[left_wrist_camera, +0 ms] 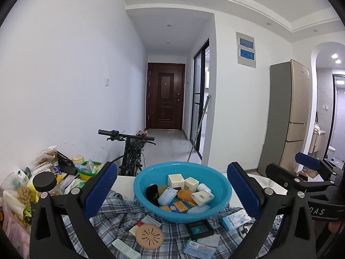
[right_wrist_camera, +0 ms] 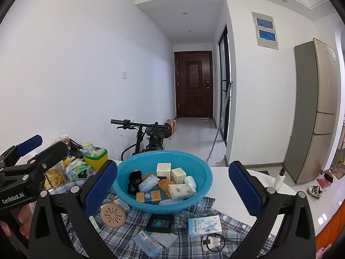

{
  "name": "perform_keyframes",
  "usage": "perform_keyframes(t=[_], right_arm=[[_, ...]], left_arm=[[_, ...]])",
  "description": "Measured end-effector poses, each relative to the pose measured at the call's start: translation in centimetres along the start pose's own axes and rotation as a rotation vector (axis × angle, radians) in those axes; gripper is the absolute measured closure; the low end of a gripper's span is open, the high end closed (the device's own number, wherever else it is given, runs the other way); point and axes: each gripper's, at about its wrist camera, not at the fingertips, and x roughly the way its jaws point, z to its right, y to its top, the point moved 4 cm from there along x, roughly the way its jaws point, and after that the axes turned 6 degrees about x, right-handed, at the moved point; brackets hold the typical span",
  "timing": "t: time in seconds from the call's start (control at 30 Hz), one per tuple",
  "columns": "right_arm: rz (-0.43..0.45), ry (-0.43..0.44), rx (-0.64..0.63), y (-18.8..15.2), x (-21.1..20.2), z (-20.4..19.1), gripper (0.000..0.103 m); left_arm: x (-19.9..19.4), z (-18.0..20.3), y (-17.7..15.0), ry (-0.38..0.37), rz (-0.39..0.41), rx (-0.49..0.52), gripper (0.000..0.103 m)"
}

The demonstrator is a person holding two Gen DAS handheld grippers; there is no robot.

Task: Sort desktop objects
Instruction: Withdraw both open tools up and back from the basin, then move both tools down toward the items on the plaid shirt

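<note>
Your round blue plastic basin [right_wrist_camera: 165,179] sits mid-tabletop on the rumpled plaid shirt [right_wrist_camera: 129,233], already half full of small boxes. Both tongs, left [left_wrist_camera: 170,191] and right [right_wrist_camera: 172,191], hang spread wide and empty. Looks like you're between picks; next, I'd drop onto the pale blue box [right_wrist_camera: 204,225] lying in front.

left wrist | right wrist | low, near, facing (shared) blue basin [left_wrist_camera: 182,191]
</note>
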Motion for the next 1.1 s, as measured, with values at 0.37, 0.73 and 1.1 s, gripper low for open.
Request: perform_keyframes(t=[0.37, 0.73, 1.1], right_arm=[[0.000, -0.003, 0.023, -0.9, -1.8, 0.7, 0.000], [-0.152, -0.001, 0.003, -6.9, 1.3, 0.3, 0.000], [-0.287, -0.016, 0.004, -13.2, 3.4, 1.0, 0.000]], left_arm=[[-2.0, 0.7, -1.2, -0.009, -0.012, 0.025, 0.000], [1.6, 0.2, -8.5, -0.013, -0.186, 0.001, 0.000], [4.5, 0.1, -16.8, -0.021, -0.363, 0.001, 0.000]])
